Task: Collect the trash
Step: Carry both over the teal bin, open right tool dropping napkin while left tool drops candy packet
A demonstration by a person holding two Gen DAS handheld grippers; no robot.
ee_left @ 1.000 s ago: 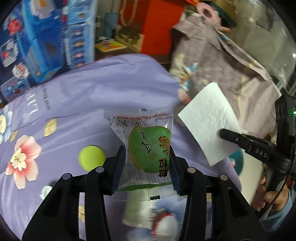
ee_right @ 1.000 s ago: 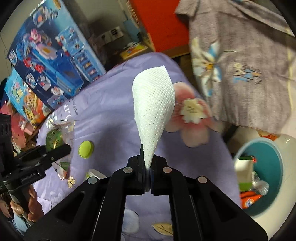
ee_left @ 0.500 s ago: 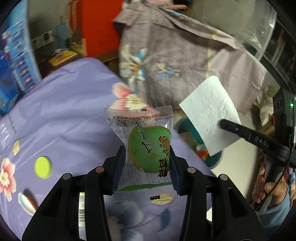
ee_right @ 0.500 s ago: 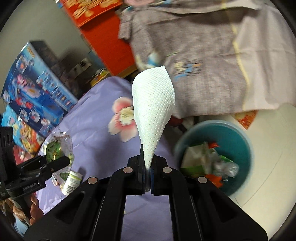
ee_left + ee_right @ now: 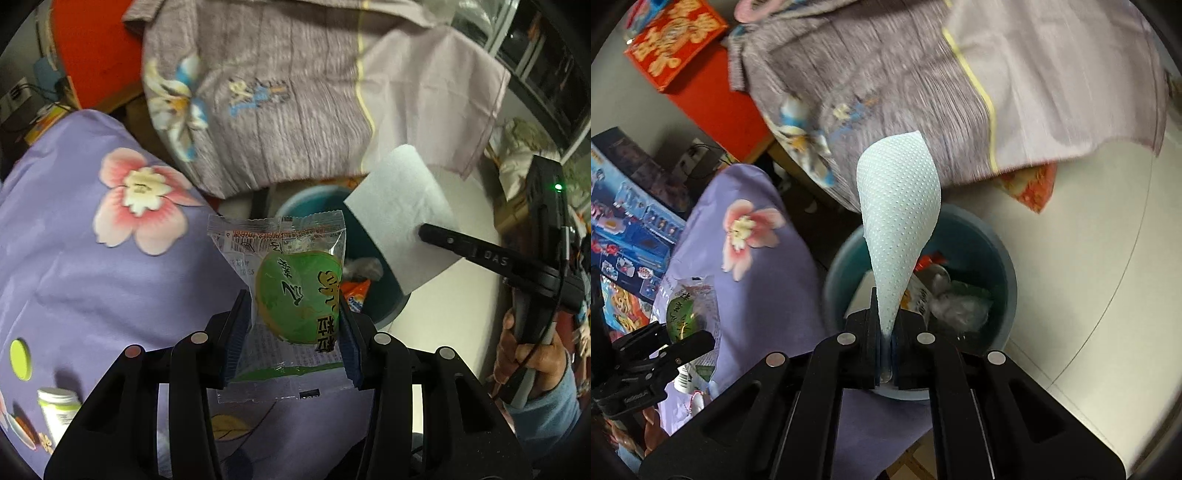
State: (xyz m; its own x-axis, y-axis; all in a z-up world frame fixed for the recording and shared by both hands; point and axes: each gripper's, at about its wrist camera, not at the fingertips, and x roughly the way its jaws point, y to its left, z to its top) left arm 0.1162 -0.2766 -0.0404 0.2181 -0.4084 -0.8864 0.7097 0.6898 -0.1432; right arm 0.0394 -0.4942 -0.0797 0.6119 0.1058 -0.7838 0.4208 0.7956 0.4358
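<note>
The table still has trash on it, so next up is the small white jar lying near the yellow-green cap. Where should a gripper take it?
Grip the small white jar across its body below the lid, coming from above. It seems to lie on its side on the purple tablecloth, so the round sides likely offer opposed faces; much of it is hidden by the left gripper.

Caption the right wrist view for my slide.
Right gripper holds a white tissue above the teal trash bin.
</note>
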